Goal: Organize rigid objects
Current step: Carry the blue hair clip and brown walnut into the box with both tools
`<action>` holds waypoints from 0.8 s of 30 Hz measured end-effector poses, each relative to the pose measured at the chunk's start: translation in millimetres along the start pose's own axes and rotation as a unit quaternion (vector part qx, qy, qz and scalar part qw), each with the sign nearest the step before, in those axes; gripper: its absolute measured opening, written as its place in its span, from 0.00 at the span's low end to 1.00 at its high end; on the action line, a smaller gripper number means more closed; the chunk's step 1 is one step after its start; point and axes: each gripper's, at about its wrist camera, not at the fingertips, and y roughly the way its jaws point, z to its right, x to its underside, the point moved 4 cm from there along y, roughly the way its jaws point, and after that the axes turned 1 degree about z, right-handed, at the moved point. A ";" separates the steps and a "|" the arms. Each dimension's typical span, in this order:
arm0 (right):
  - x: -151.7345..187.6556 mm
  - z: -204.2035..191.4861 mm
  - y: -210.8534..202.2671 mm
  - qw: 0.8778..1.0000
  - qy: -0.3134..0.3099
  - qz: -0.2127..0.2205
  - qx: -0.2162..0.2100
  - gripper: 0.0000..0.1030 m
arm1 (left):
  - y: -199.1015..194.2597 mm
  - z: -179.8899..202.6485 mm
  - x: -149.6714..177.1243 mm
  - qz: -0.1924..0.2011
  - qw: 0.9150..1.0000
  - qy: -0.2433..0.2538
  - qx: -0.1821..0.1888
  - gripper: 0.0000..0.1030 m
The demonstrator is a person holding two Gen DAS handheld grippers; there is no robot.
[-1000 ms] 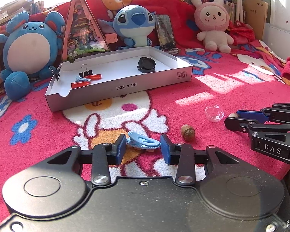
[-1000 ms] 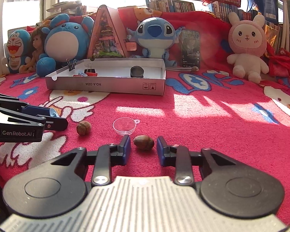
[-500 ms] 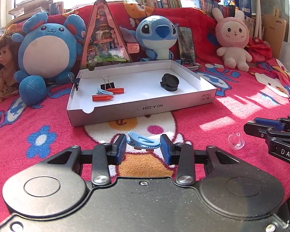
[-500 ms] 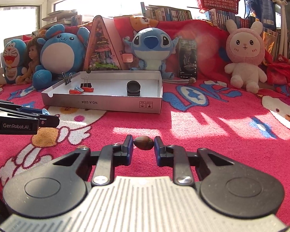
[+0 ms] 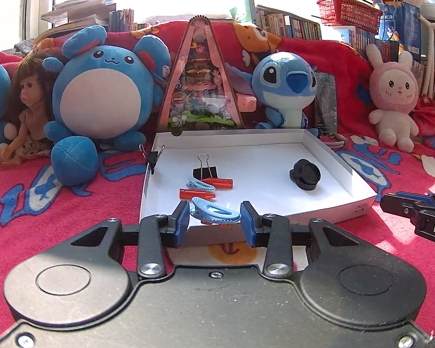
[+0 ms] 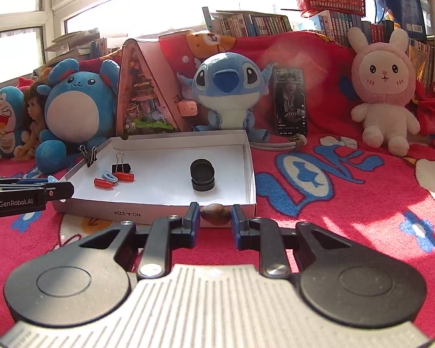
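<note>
Above the near edge of the white tray [image 5: 359, 200], I carried a blue clip [image 5: 214, 213] pinched in my left tool [image 5: 214, 217] and a brown nut [image 6: 215, 214] clamped in my right tool [image 6: 215, 217]; next, I judged, both needed lowering inside and releasing.

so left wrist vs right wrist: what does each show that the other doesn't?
Left wrist only: the left claw shut on a blue hair clip.
Right wrist only: the right claw shut on a brown nut, and the phone's lit screen.
Both: the white box holding a black round case, two orange pieces, a binder clip, and the plush toys behind.
</note>
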 end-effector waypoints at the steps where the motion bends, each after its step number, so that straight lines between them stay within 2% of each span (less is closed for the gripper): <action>1: -2.7 -1.7 4.1 1.000 -0.001 -0.002 -0.001 0.27 | 2.9 0.0 -1.8 -0.001 1.000 -0.002 -0.001 0.35; 12: -15.9 -21.4 39.1 1.000 -0.024 -0.019 0.003 0.27 | 34.7 -0.2 -10.9 -0.025 1.000 -0.015 -0.009 0.35; 24: -23.2 -16.6 68.6 0.999 -0.007 -0.052 0.004 0.27 | 60.9 -1.2 -10.6 -0.050 0.998 -0.023 -0.018 0.35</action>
